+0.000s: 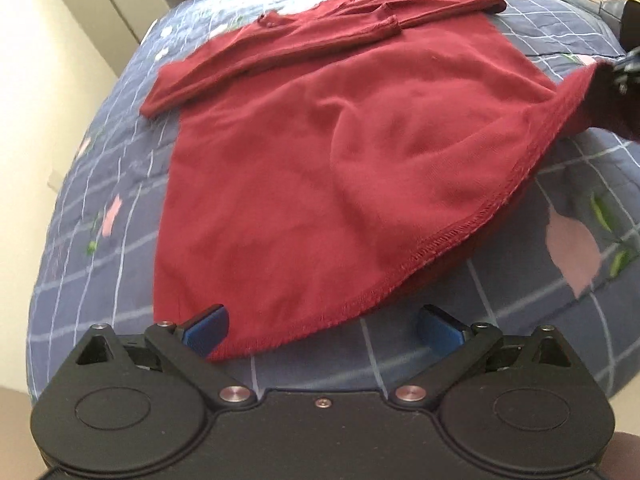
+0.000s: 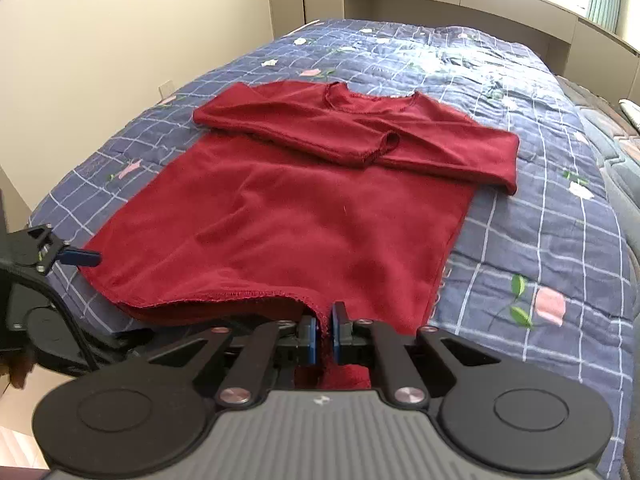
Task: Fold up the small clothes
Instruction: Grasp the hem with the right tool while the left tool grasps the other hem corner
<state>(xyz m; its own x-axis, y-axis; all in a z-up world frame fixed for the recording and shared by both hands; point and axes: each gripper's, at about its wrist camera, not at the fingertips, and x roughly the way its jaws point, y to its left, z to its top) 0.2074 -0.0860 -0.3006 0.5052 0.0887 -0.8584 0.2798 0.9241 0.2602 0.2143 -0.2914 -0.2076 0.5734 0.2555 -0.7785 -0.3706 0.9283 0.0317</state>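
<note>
- Your right gripper [image 2: 325,326] points down at a slant toward the near hem of the red shirt [image 2: 280,216]; its blue pads are pinched together on the shirt's hem fabric, near the hem's right corner, and that bit of cloth is lifted off the quilt [image 2: 540,240].
- Your left gripper [image 1: 322,330] also tilts downward, low over the shirt's other hem corner; jaws stand wide apart, nothing clamped (one blue fingertip [image 1: 208,330] overlaps the hem edge, the other sits over bare quilt).
- In the right wrist view your left gripper shows at the shirt's left hem corner, one blue finger lying level just beside the cloth edge.
- The shirt lies flat in the middle of the quilt, long axis running from the hem at your grippers away to the neckline [image 2: 370,98] at the far end.
- Both long sleeves [image 2: 304,132] are folded across the shirt's chest, cuffs meeting near its midline (crosswise to the long axis).
- Hem between the two grippers curves up in a raised arc.
</note>
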